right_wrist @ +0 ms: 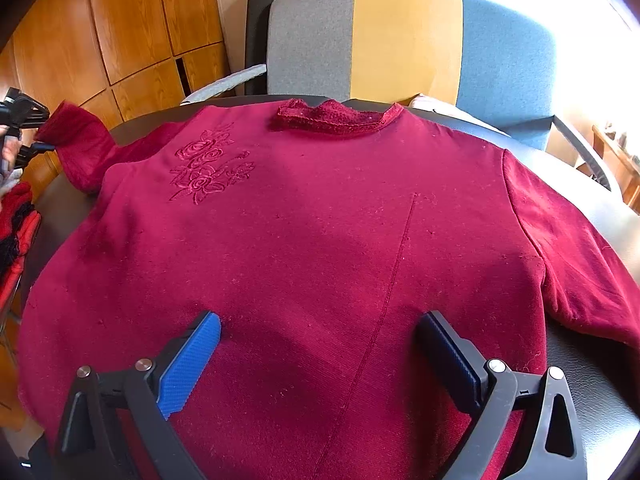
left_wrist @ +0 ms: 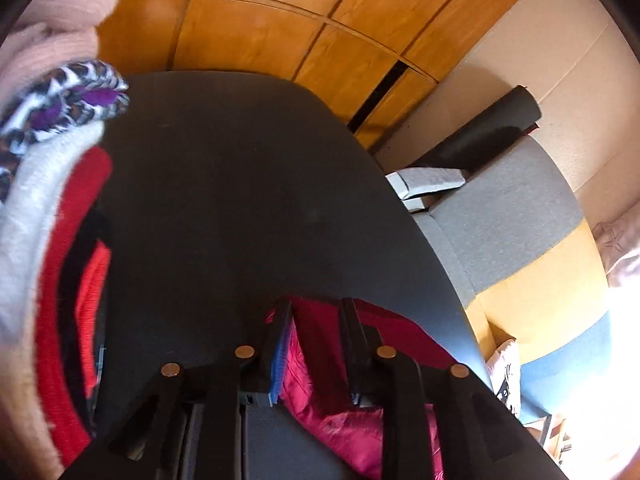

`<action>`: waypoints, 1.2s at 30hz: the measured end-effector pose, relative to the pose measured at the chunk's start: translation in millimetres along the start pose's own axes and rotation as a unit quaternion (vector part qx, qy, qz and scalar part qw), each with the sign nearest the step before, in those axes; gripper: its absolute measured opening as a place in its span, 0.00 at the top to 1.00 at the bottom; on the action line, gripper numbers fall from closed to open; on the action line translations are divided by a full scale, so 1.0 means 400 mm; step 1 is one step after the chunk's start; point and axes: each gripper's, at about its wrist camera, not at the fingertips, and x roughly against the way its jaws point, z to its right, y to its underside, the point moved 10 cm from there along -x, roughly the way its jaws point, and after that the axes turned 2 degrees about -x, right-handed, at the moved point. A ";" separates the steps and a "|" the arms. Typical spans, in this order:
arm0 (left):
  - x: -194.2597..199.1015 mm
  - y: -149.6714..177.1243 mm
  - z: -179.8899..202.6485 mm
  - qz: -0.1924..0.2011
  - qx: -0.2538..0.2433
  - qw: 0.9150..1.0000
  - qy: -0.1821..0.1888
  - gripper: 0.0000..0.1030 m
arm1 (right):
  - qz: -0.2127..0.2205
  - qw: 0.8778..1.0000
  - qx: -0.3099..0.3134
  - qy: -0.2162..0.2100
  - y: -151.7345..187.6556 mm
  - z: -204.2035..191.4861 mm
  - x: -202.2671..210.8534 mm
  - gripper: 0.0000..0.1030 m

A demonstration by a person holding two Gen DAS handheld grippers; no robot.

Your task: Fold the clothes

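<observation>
Left gripper (left_wrist: pixel 316 312) pinches crimson sweater (right_wrist: pixel 304 248), spread flat.

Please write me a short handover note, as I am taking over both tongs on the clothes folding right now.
Left tongs: shut on the sleeve of the dark red embroidered velvet sweater, holding it over the black table.
Right tongs: open, empty, hovering over the sweater's lower body.
The sweater lies spread flat, collar toward the striped grey, yellow and blue chair. A stack of folded clothes sits at the table's left.
Done: sweater laid out. Left: fold both sleeves in, fold the body, add it to the stack.
</observation>
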 end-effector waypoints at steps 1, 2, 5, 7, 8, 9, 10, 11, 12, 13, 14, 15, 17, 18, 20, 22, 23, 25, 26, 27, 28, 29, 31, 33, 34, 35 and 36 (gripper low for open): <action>0.010 -0.005 -0.002 0.008 0.007 1.000 -0.004 0.77 | 0.000 1.000 0.000 0.000 0.000 0.000 0.000 0.02; 0.020 -0.009 -0.001 0.016 0.013 1.000 -0.003 0.77 | 0.000 1.000 0.000 0.001 0.000 -0.001 0.000 0.02; 0.046 -0.002 0.029 0.030 -0.004 1.000 0.004 0.76 | 0.000 1.000 0.000 0.002 0.000 0.000 0.001 0.02; 0.079 0.004 0.033 0.044 -0.039 0.998 0.009 0.76 | 0.000 1.000 0.001 0.002 0.001 0.001 0.001 0.02; 0.098 0.015 0.034 0.045 -0.058 0.997 0.014 0.76 | -0.001 1.000 0.002 0.003 0.001 0.002 0.001 0.02; 0.104 0.030 0.057 0.045 -0.081 0.996 0.016 0.76 | -0.001 1.000 0.002 0.003 0.001 0.002 0.001 0.02; 0.107 0.048 0.077 0.046 -0.105 0.993 0.019 0.76 | -0.001 1.000 0.003 0.004 0.001 0.002 0.002 0.02; 0.105 0.073 0.103 0.045 -0.134 0.990 0.023 0.76 | -0.001 1.000 0.003 0.004 0.001 0.002 0.002 0.02; 0.103 0.107 0.135 0.040 -0.174 0.984 0.026 0.76 | -0.001 1.000 0.003 0.005 0.001 0.002 0.002 0.02; 0.103 0.145 0.159 0.033 -0.212 0.976 0.026 0.76 | -0.001 1.000 0.003 0.005 0.001 0.001 0.002 0.02; 0.099 0.185 0.180 0.026 -0.247 0.968 0.028 0.76 | -0.002 1.000 0.004 0.006 0.001 0.002 0.001 0.02; 0.088 0.229 0.206 0.016 -0.285 0.958 0.032 0.76 | -0.002 1.000 0.004 0.007 0.001 0.002 0.001 0.02; 0.059 0.312 0.243 -0.014 -0.340 0.939 0.044 0.75 | -0.002 1.000 0.004 0.008 0.001 0.001 0.001 0.01; 0.046 0.353 0.254 -0.032 -0.357 0.932 0.053 0.75 | -0.002 1.000 0.004 0.008 0.001 0.002 0.001 0.01; 0.025 0.397 0.281 -0.054 -0.376 0.923 0.068 0.75 | -0.002 1.000 0.004 0.008 0.000 0.003 0.001 0.01; 0.002 0.411 0.298 -0.069 -0.379 0.920 0.077 0.75 | -0.002 1.000 0.004 0.008 0.001 0.004 0.001 0.01; -0.009 0.411 0.299 -0.075 -0.377 0.920 0.079 0.75 | -0.002 1.000 0.003 0.007 0.001 0.004 0.001 0.01; -0.021 0.410 0.283 -0.081 -0.373 0.921 0.076 0.75 | -0.002 1.000 0.002 0.006 0.001 0.004 0.000 0.00; -0.029 0.407 0.275 -0.083 -0.372 0.922 0.072 0.76 | -0.002 1.000 0.002 0.007 0.001 0.004 0.000 0.00; -0.042 0.401 0.269 -0.086 -0.369 0.923 0.067 0.76 | -0.002 1.000 0.003 0.007 0.001 0.004 0.000 0.00; -0.056 0.396 0.263 -0.090 -0.365 0.924 0.063 0.76 | -0.002 1.000 0.003 0.007 0.001 0.004 -0.001 0.00; -0.068 0.394 0.258 -0.095 -0.362 0.925 0.059 0.76 | -0.003 1.000 0.003 0.007 0.001 0.003 -0.001 0.00; -0.095 0.387 0.248 -0.097 -0.361 0.926 0.047 0.76 | -0.003 1.000 0.004 0.008 0.001 0.004 -0.002 0.00; -0.134 0.379 0.229 -0.096 -0.362 0.927 0.022 0.76 | -0.004 1.000 0.005 0.008 0.000 0.005 -0.003 0.00; -0.156 0.375 0.214 -0.098 -0.360 0.928 0.006 0.76 | -0.005 1.000 0.006 0.010 0.001 0.005 -0.003 0.00; -0.178 0.372 0.194 -0.103 -0.355 0.929 -0.009 0.76 | -0.006 1.000 0.007 0.012 0.000 0.005 -0.005 0.00; -0.200 0.370 0.173 -0.108 -0.347 0.931 -0.021 0.75 | -0.007 1.000 0.007 0.014 0.000 0.005 -0.006 0.00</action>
